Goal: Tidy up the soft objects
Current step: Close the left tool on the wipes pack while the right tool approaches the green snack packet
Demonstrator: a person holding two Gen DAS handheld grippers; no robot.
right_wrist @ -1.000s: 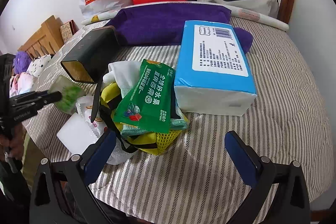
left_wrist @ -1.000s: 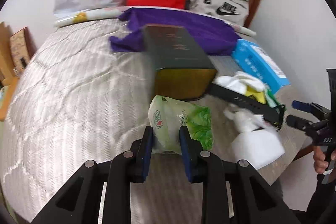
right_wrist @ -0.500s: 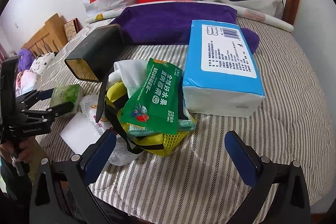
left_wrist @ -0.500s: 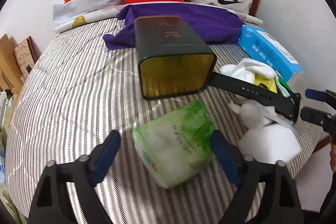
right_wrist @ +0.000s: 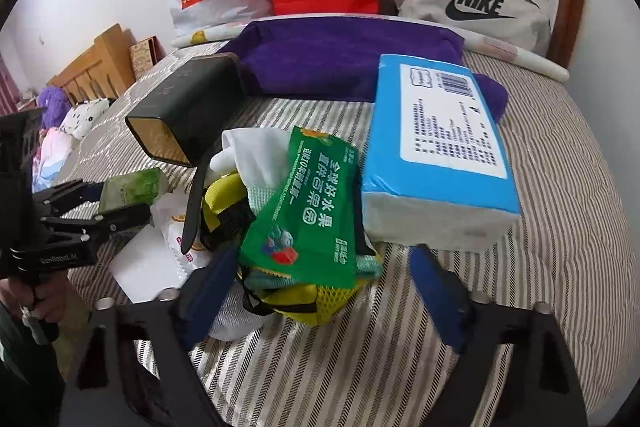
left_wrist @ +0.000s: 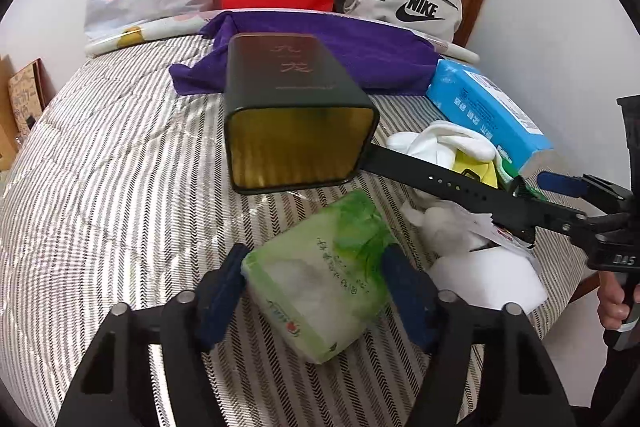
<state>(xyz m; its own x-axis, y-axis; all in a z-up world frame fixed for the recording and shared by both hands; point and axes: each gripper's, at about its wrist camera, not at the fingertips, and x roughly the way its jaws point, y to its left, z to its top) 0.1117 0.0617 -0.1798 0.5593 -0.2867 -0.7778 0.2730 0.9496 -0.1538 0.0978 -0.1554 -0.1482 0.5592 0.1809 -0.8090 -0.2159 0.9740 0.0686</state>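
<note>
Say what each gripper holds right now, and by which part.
The left gripper clamps the green tissue pack across its two long sides. The right gripper is open, straddling the green bag, holding nothing.

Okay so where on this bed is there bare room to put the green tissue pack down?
Bare striped bedcover lies left of the dark tin, down to the left gripper around the green tissue pack. More lies right of the blue tissue box and in front of it. The middle is crowded: the yellow mesh bag pile, black strap, white packets.

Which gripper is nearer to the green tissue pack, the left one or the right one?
The left. The left gripper has its fingers on both sides of the green tissue pack; the right gripper is off to the side, at the yellow mesh bag.
</note>
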